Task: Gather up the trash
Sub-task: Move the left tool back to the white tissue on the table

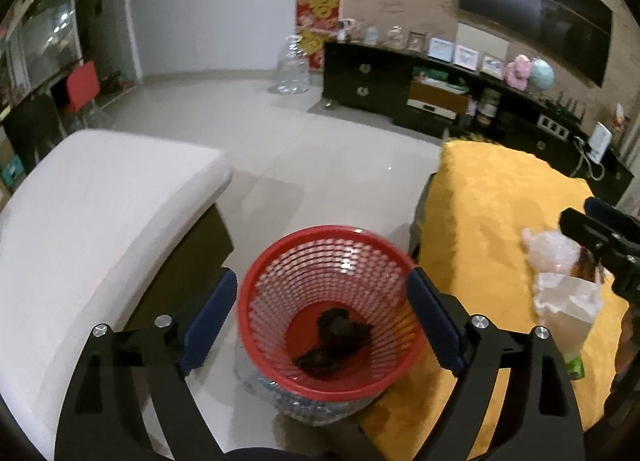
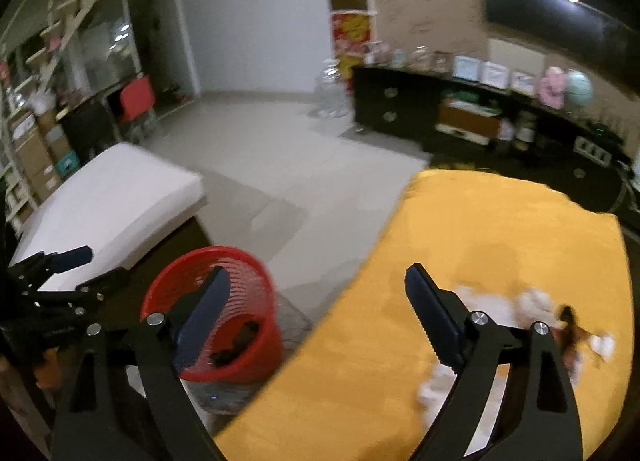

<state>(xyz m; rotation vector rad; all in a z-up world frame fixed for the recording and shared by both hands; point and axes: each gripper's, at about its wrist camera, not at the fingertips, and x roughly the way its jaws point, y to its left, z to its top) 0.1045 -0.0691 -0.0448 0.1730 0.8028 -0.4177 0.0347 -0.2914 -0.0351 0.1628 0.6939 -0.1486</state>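
The red basket (image 1: pixel 332 317) stands on the floor, just beside the left edge of the yellow surface (image 1: pixel 492 213). Something dark (image 1: pixel 336 337) lies at the bottom of it.

The trash (image 1: pixel 560 281) is a heap of white crumpled paper and clear plastic with a brown bit in it. It lies on the yellow surface near its right edge, well apart from the basket.

The left tool (image 1: pixel 320 301) is spread wide, with the basket showing between its blue fingers (image 1: pixel 210 317). It holds nothing. The right tool (image 2: pixel 316 309) is also spread wide and empty. It points at the left edge of the surface, and the trash (image 2: pixel 532 325) lies off to its right.

I think the step in hand is picking up the next piece. To do it well, the right tool should turn toward the heap and come down over one piece. Paper and plastic are soft and light, so the fingers should close around the thick middle. A loose corner may slip out. Then the piece should be carried over the red rim before letting go.
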